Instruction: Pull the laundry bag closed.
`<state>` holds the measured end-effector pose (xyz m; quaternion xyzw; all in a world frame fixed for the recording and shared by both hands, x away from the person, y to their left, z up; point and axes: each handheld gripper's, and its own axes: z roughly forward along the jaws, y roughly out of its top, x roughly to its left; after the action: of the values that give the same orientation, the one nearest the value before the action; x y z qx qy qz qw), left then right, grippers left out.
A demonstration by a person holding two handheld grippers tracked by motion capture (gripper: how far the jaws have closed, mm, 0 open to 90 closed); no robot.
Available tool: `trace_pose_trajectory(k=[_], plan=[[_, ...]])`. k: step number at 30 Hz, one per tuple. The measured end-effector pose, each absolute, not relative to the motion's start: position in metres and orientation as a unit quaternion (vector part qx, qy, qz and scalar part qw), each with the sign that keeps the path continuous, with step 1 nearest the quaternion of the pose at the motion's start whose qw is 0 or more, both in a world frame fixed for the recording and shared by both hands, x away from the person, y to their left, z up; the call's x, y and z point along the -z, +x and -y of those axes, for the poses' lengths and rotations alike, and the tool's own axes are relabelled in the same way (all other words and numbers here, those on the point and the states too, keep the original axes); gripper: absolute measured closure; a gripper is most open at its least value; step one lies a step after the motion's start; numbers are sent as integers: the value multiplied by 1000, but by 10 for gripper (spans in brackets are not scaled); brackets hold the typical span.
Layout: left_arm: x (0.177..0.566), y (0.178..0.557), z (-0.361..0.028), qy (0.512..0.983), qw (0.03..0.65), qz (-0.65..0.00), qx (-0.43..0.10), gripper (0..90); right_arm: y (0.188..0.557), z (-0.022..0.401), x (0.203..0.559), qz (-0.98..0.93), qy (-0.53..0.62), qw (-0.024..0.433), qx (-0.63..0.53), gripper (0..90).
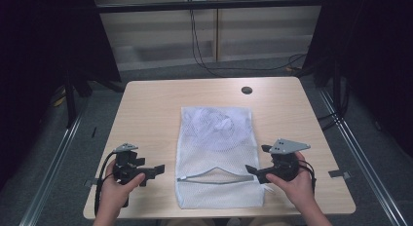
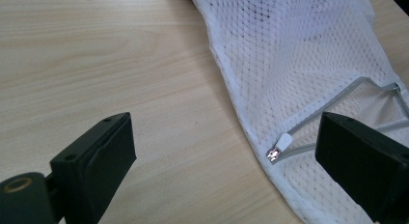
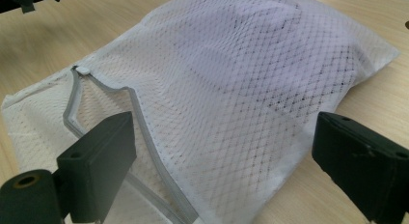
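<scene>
A white mesh bag (image 1: 217, 155) lay flat in the middle of the wooden table (image 1: 146, 109), its zipped end toward the person, and everything hung around that bag. The zipper (image 1: 216, 178) ran across the bag's near end and gaped open in the middle, with its small white pull (image 2: 282, 144) sitting at the bag's left edge. Something pale showed through the mesh in the far half of the bag. The left gripper (image 1: 157, 171) hovered just beside the bag's left edge, level with the zipper, jaws spread wide and holding nothing; in the left gripper view the pull lay between those jaws, untouched. The right gripper (image 1: 254, 171) sat at the bag's right edge, over the zipper's end, jaws likewise wide apart with only mesh beneath them. A dark round hole (image 1: 247, 90) marked the table beyond the bag's far end.
</scene>
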<state>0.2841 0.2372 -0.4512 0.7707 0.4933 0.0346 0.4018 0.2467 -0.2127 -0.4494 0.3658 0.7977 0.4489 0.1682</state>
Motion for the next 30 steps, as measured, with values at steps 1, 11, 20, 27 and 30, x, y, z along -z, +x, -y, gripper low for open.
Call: trace_pose_trajectory(k=[1, 11, 20, 27, 30], plan=[[451, 284, -237, 770, 403, -493, -36, 67, 247, 213, 450, -798, 362, 168, -451, 87], [452, 287, -235, 774, 400, -489, -31, 66, 246, 205, 449, -792, 359, 155, -469, 125], [448, 287, -237, 769, 409, -490, -33, 66, 242, 178, 444, -809, 325, 132, -471, 166], [452, 287, -236, 773, 401, -490, -30, 67, 248, 152, 448, -822, 306, 121, -465, 187], [451, 287, -235, 772, 404, -490, -30, 67, 249, 142, 449, -820, 302, 116, -471, 213]])
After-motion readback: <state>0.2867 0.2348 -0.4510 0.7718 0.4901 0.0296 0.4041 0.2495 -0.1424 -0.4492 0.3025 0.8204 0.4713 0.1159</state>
